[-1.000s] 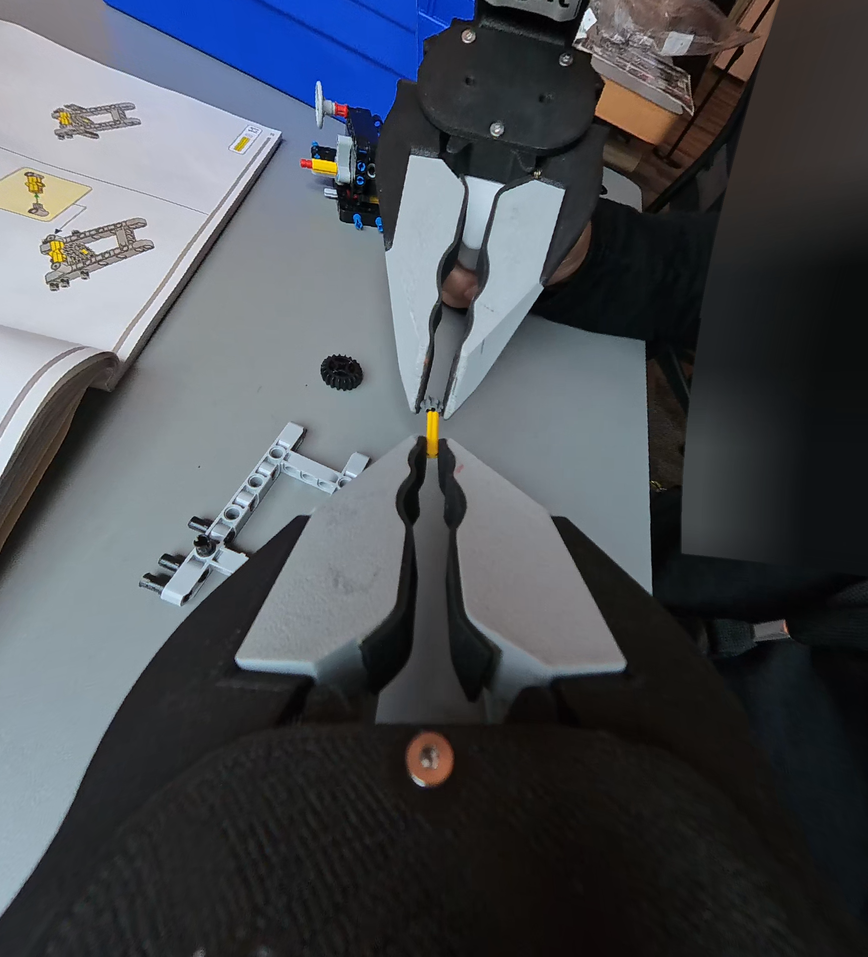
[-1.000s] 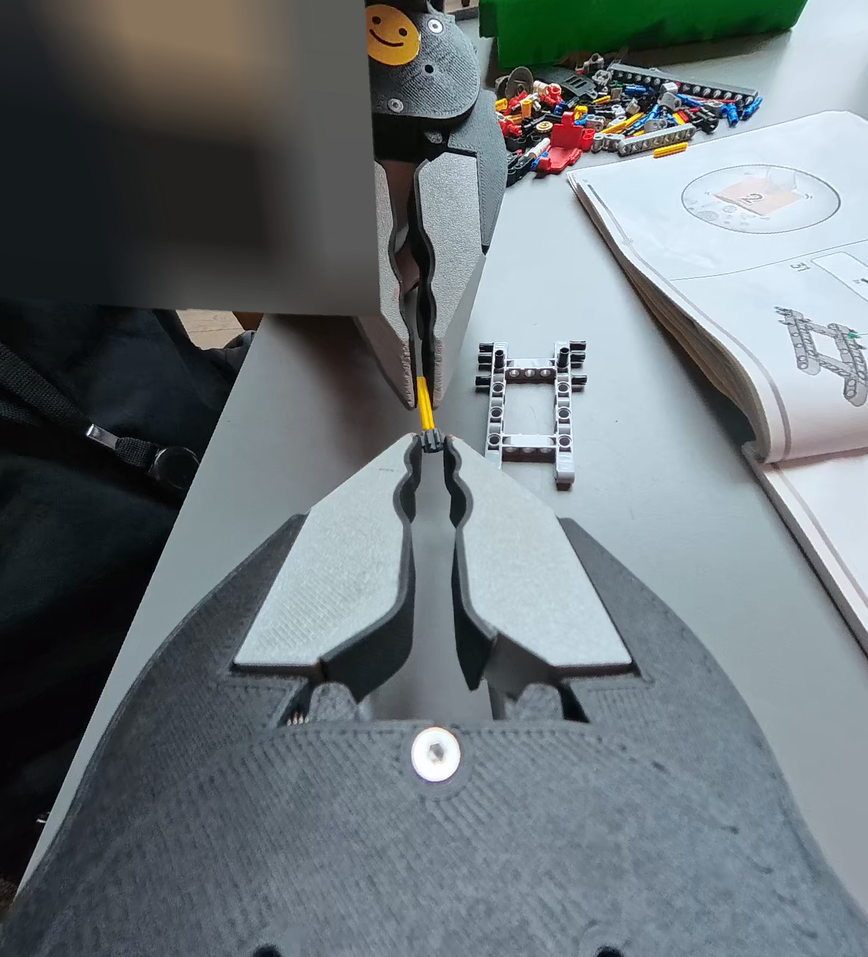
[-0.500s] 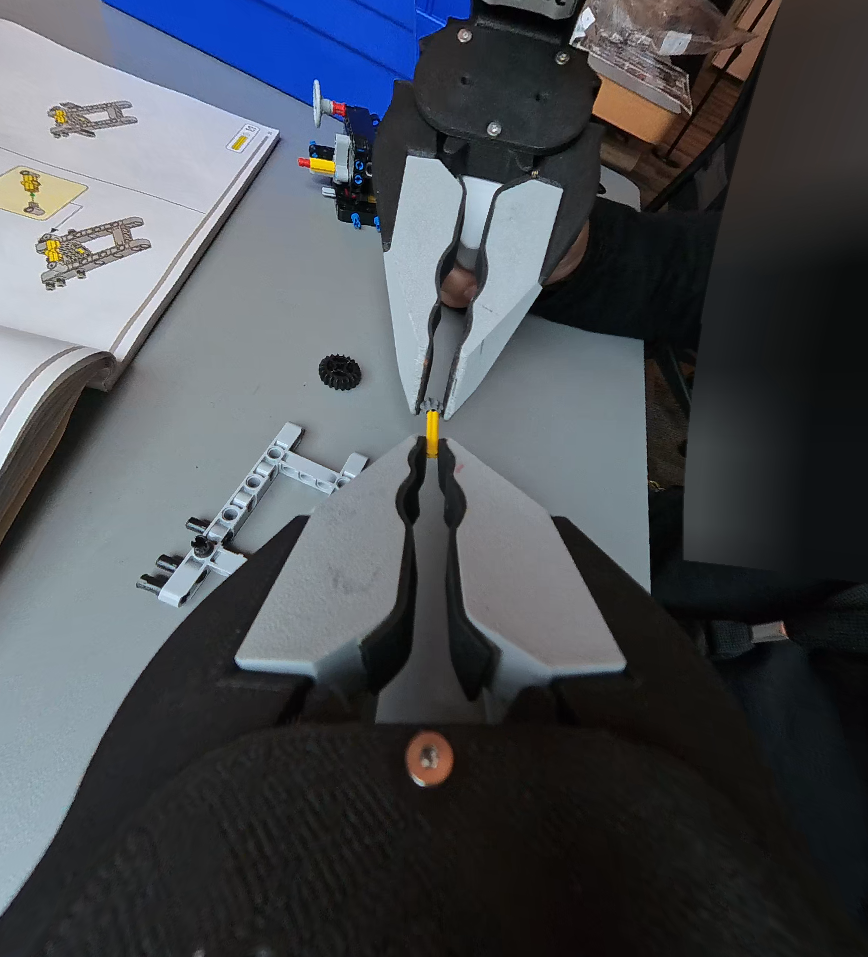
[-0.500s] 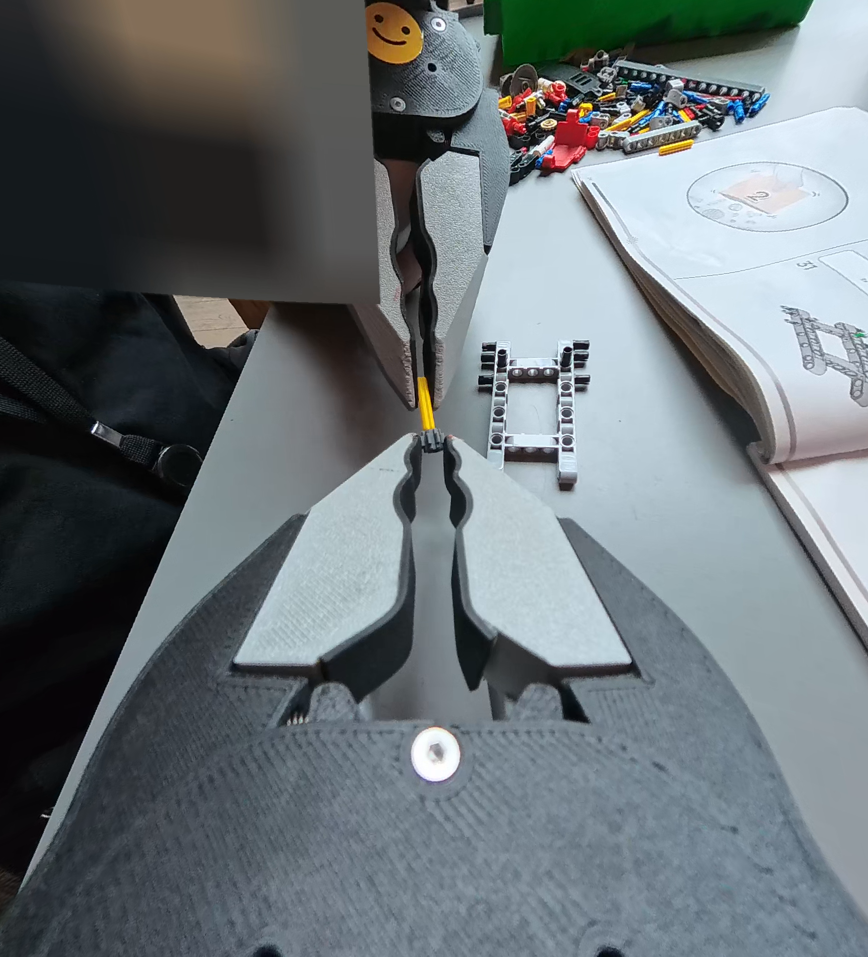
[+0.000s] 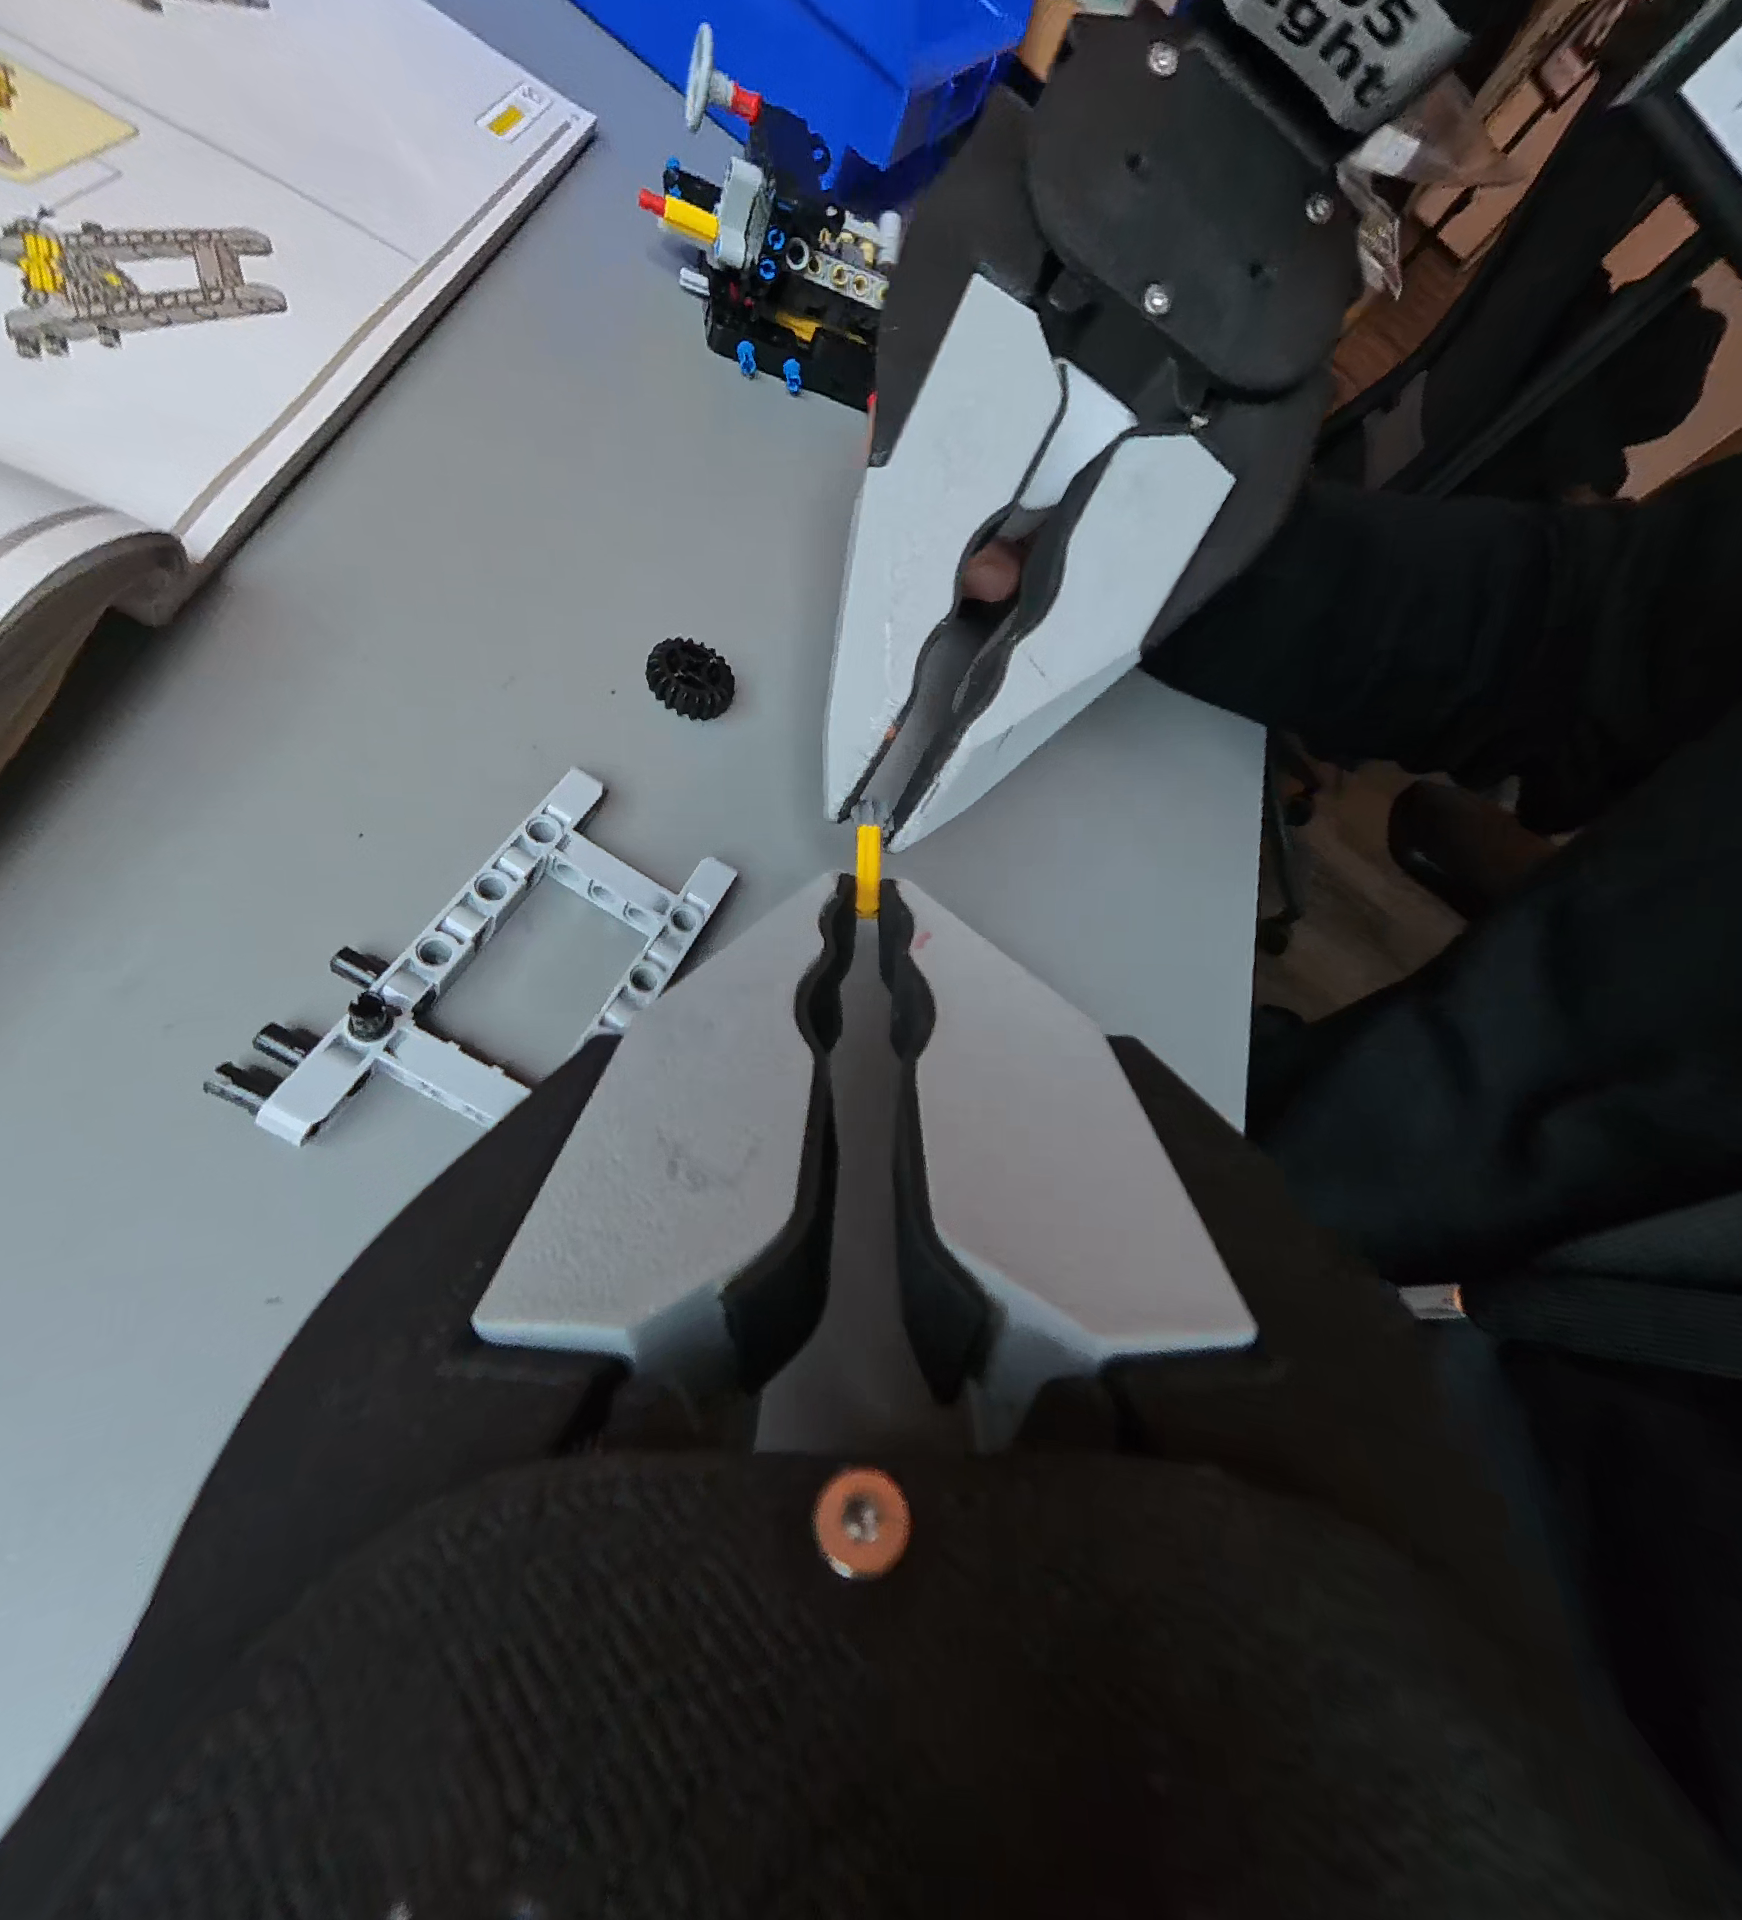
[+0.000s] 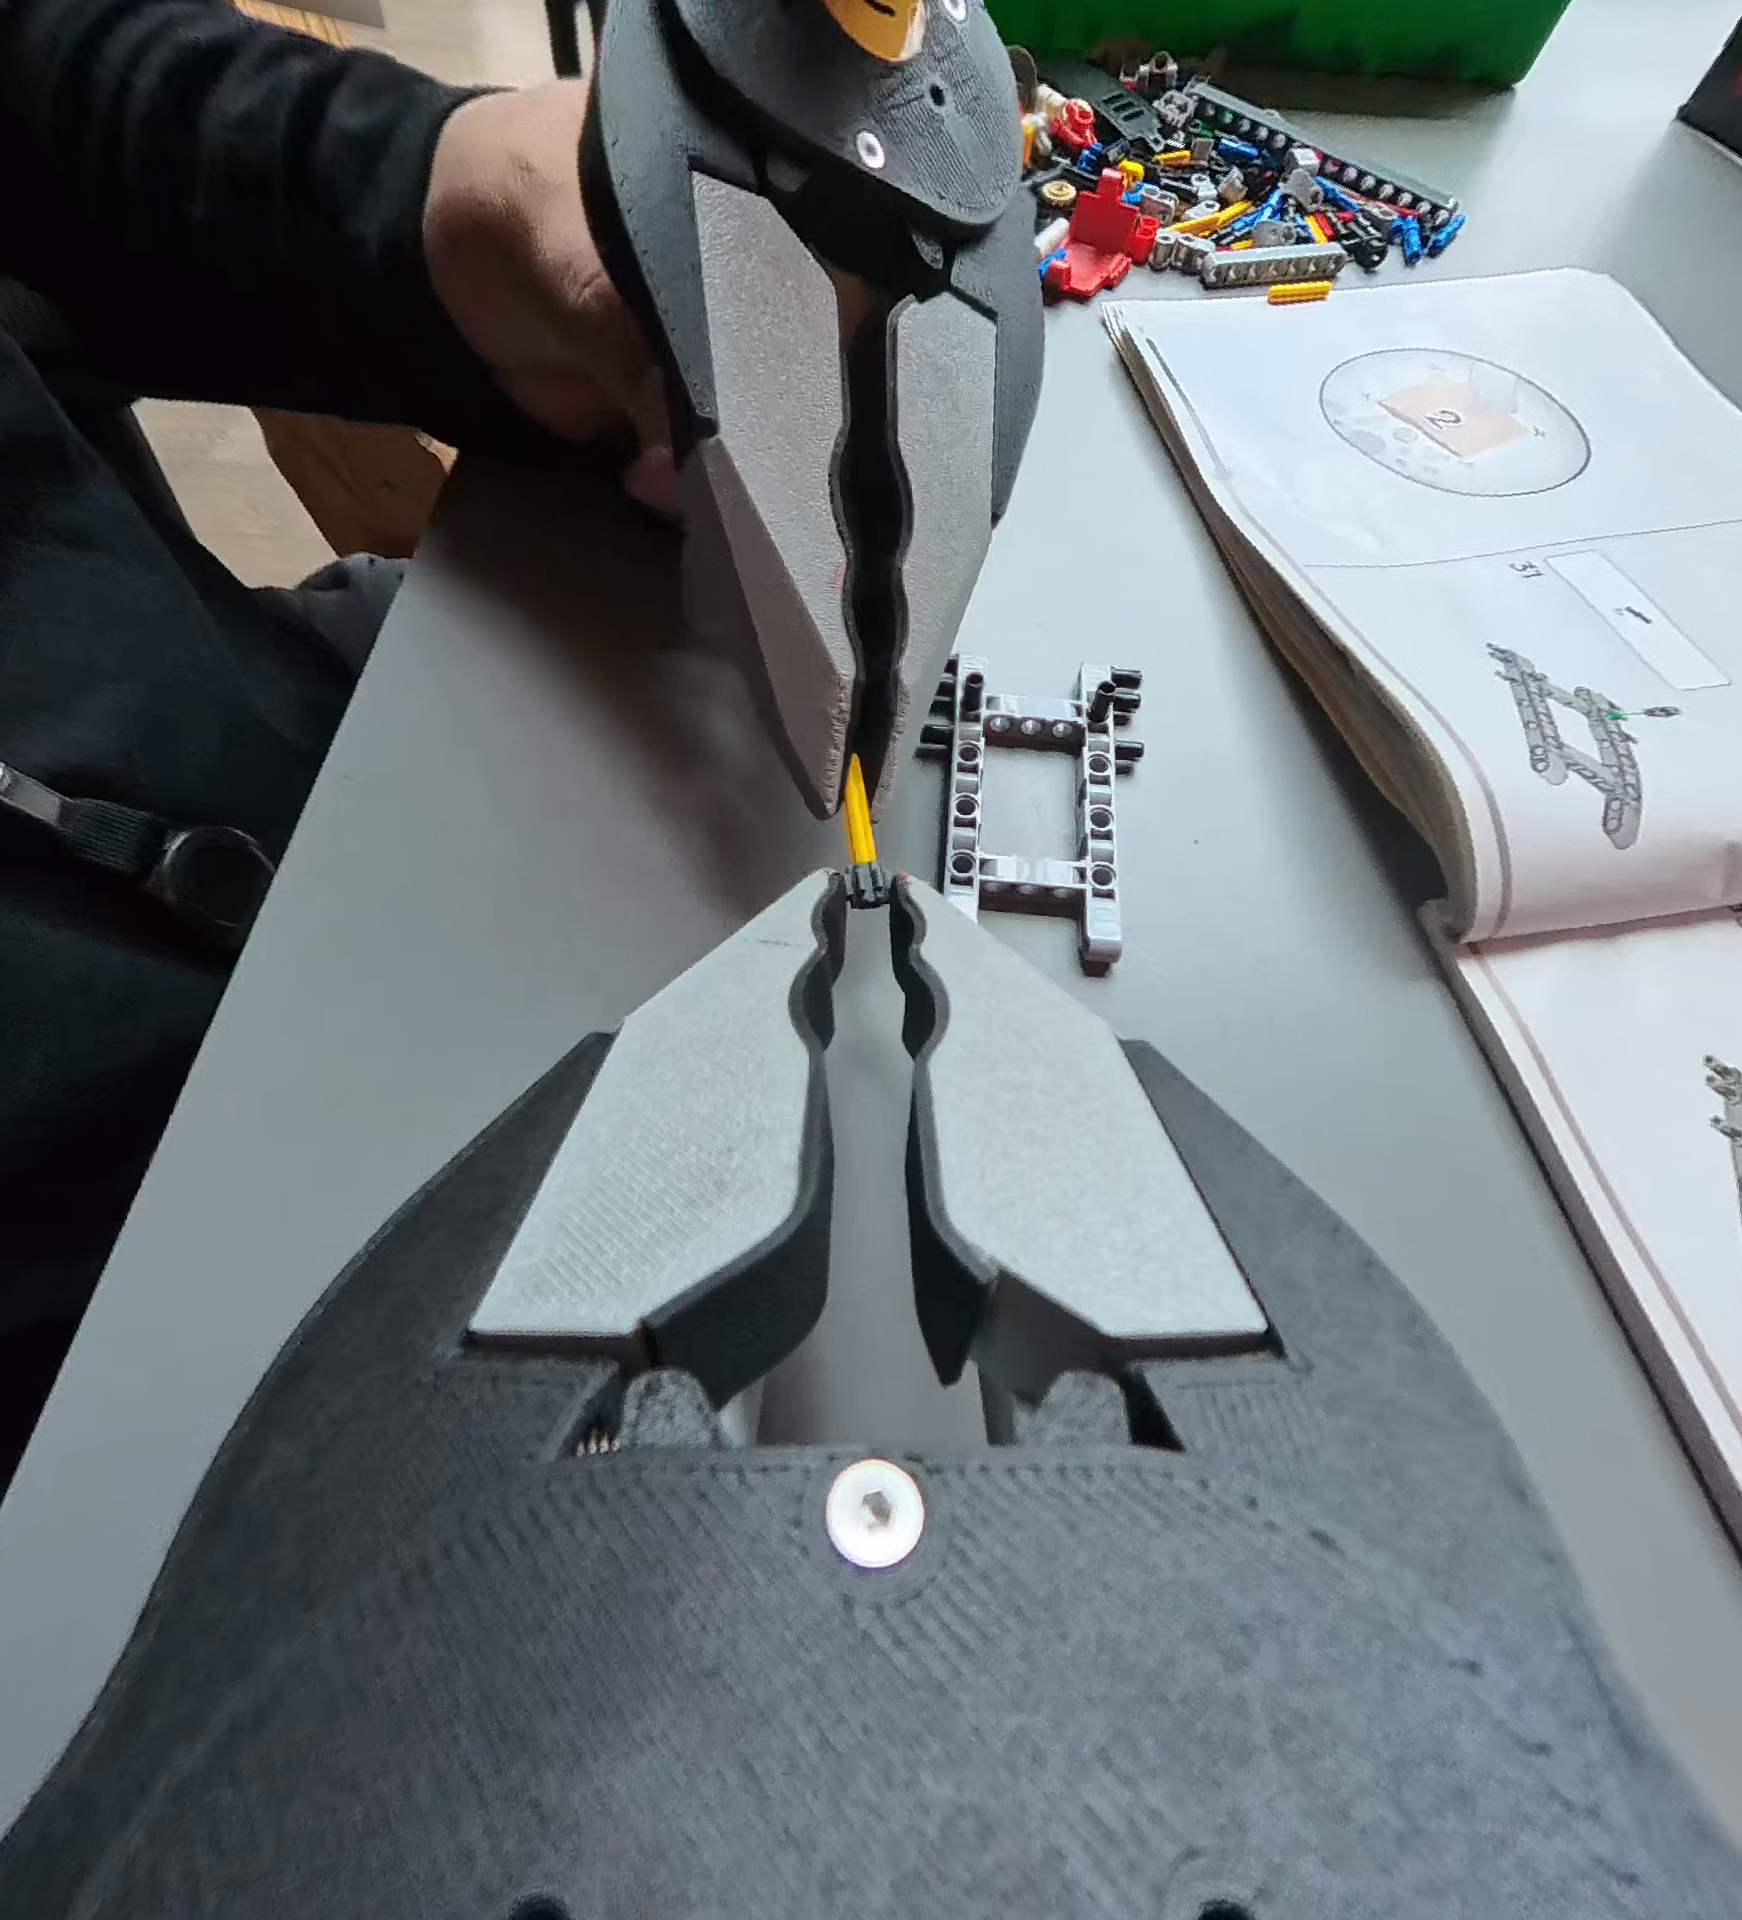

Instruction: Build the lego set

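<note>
Near the grey table's [image 6: 534, 852] edge, beside the open instruction booklet [image 6: 1532, 582] and grey beam frame [image 6: 1033, 810], the left gripper [image 5: 868, 902] clamps a yellow axle [image 5: 868, 869] whose other end carries a small black connector [image 6: 868, 891] pinched by the right gripper [image 6: 869, 902].

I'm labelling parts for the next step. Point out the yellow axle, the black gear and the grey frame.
yellow axle [image 5: 867, 854], left wrist view, its exposed shaft.
black gear [image 5: 689, 677], left wrist view, its hub.
grey frame [image 6: 965, 788], right wrist view, its left beam.
</note>
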`<state>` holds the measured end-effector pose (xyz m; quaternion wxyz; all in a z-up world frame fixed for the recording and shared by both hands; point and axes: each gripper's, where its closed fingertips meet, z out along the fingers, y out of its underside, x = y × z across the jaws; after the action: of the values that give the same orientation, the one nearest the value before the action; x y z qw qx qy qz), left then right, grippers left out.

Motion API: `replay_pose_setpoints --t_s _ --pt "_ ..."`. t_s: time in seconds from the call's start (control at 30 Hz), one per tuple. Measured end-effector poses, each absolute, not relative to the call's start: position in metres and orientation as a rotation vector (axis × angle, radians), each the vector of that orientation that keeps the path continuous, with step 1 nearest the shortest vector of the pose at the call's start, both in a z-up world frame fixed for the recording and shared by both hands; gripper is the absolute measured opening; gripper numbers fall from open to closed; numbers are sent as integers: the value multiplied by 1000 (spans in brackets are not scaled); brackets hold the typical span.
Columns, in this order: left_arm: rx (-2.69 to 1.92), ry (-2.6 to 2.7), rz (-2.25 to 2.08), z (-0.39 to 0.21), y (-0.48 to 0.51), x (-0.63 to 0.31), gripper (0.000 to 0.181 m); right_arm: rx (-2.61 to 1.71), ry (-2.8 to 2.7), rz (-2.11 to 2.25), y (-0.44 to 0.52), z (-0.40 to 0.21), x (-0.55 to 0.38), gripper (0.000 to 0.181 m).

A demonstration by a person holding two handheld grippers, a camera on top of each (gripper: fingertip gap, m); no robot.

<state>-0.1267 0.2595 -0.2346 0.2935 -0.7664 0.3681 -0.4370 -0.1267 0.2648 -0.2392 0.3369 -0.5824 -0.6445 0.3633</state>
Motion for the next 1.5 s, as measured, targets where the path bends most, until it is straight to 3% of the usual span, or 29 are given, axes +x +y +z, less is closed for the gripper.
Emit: replay_pose_setpoints --t_s 0.8,1.5 --pt "-2206 873 -1262 -251 260 -128 2 -1433 -1792 656 265 -257 -128 5" --pt "-1950 665 -1655 -207 264 -129 2 -1356 -1539 1022 269 -208 -131 5"
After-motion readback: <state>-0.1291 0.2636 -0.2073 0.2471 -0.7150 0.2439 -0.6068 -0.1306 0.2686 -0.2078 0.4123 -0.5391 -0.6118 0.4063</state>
